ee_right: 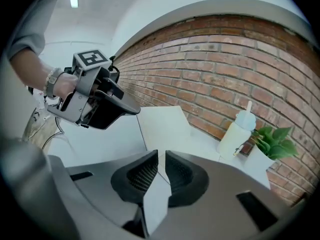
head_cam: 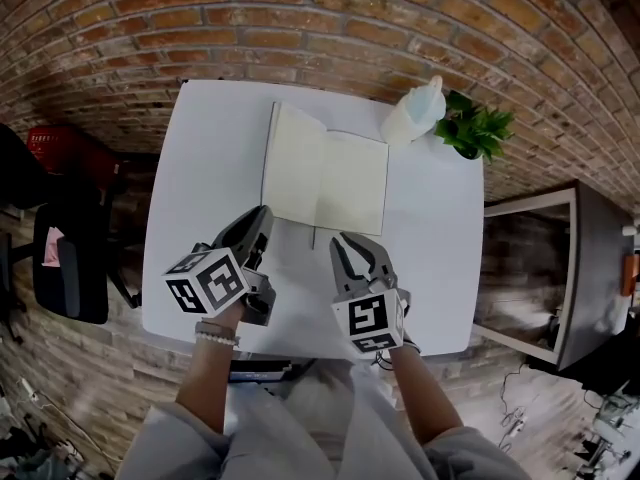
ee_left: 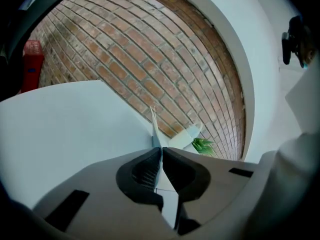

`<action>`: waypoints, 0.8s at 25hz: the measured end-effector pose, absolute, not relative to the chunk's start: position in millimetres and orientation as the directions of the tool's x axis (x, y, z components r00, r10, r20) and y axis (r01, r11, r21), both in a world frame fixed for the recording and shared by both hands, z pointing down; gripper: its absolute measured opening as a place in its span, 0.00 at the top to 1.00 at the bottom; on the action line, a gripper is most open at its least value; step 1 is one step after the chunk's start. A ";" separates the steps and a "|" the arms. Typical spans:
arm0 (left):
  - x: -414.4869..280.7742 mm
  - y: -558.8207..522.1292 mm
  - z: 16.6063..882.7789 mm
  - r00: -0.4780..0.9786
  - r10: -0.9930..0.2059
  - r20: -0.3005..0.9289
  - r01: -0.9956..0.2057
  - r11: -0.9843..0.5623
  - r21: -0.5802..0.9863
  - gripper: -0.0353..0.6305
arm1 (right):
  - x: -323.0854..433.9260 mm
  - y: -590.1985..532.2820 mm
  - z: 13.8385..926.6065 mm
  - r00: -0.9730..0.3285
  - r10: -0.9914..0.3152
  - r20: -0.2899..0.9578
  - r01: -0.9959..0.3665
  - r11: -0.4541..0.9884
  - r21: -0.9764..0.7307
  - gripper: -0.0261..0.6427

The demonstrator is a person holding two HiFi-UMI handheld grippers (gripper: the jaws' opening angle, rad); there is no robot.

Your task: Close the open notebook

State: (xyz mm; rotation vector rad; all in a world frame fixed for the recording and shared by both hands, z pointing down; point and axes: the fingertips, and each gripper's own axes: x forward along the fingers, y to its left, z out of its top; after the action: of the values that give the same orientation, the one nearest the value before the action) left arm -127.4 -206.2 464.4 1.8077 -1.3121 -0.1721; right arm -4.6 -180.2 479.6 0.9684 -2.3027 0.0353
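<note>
The notebook (head_cam: 325,173) lies open on the white table (head_cam: 200,168), its pages blank. Its left leaf (head_cam: 290,163) stands lifted off the table and shows edge-on as a thin white sheet (ee_left: 154,129) in the left gripper view. My left gripper (head_cam: 264,216) (ee_left: 161,151) is shut on that leaf's near corner. My right gripper (head_cam: 350,243) (ee_right: 161,156) sits at the near edge of the right page (ee_right: 200,139), its jaws almost together with a white sheet between the pads. The left gripper (ee_right: 134,109) also shows in the right gripper view.
A white spray bottle (head_cam: 413,113) (ee_right: 236,133) and a potted green plant (head_cam: 473,128) (ee_right: 272,139) stand at the table's far right corner. A black chair (head_cam: 70,258) and red crate (head_cam: 60,148) are at the left, a cabinet (head_cam: 545,268) at the right.
</note>
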 end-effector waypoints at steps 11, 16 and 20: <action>-67.7 -206.8 433.3 0.522 -0.780 0.345 -0.755 -0.235 0.612 0.90 | 52.9 -165.1 461.4 -0.464 -0.698 0.545 -0.764 0.627 0.152 0.86; -32.5 -207.6 430.2 0.570 -0.748 0.340 -0.746 -0.298 0.596 0.90 | 80.5 -163.4 448.1 -0.420 -0.751 0.510 -0.807 0.566 0.169 0.86; -8.0 -209.7 432.8 0.599 -0.722 0.347 -0.743 -0.340 0.576 0.90 | 99.3 -163.4 434.8 -0.396 -0.795 0.459 -0.847 0.510 0.153 0.86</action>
State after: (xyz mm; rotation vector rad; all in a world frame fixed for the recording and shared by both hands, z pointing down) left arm -8.0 -209.7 432.8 2.1100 -1.1538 0.0383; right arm 99.3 -163.4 434.8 1.3444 -2.2763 0.1431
